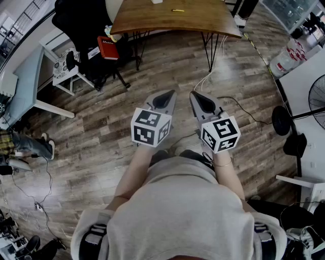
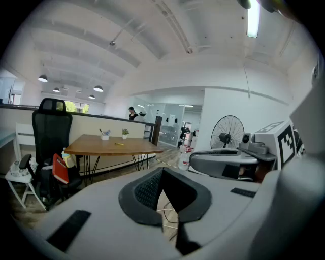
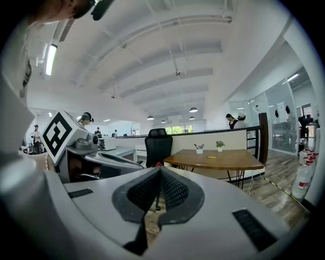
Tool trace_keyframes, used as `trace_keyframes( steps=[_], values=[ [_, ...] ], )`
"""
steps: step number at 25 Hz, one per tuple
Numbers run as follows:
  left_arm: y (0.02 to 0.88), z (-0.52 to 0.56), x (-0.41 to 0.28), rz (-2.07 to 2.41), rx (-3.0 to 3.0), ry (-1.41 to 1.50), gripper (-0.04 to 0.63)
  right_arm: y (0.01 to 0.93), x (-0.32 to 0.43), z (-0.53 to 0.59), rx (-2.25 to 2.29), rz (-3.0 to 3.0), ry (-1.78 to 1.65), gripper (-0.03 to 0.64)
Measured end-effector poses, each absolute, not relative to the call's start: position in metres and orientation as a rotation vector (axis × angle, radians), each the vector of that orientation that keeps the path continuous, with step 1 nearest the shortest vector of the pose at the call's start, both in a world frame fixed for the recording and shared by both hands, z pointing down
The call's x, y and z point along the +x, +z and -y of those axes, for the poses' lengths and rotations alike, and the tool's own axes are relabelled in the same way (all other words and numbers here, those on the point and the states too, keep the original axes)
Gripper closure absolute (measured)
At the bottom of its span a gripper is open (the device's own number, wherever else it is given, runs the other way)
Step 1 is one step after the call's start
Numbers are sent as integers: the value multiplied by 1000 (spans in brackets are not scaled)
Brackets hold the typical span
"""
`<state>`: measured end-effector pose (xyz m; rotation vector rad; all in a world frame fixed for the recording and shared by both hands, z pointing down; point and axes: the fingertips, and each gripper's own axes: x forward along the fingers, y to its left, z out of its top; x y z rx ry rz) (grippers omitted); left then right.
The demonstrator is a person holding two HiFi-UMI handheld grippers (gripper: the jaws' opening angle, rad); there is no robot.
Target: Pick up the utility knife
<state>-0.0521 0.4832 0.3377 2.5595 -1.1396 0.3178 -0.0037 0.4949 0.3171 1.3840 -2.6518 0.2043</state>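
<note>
Two closed grippers: left gripper (image 1: 165, 96), right gripper (image 1: 200, 99); one utility knife (image 1: 177, 10).

A wood-plank floor (image 1: 101, 117) is seen beneath a brown worktop (image 1: 177, 20) on black hairpin legs, a black office chair (image 2: 51, 127) and a white side table (image 1: 66, 73) are set beside it, and a standing fan (image 2: 227, 133) is placed under a vaulted white ceiling (image 2: 152, 51) lit by a strip light (image 2: 252, 23)

A wooden table (image 1: 167, 18) stands beside a black office chair (image 1: 76, 20), a floor fan (image 1: 319, 101) well apart.
</note>
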Motion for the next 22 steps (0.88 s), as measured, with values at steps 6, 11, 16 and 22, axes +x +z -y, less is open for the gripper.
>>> trace_keyframes(
  steps=[6,11,16,22],
  values=[
    [337,-484,-48,1125,2566,321,586,320,-4,-497,1373,2645,200,604],
    [333,-489,-52,1138,2579,278,585,323,-8,-502,1353,2637,201,604],
    [325,-497,-54,1105,2617,184,583,316,-18,-509,1281,2748,229,604],
    [329,-493,-45,1086,2626,230,583,313,-5,-501,1302,2746,177,603]
  ],
)
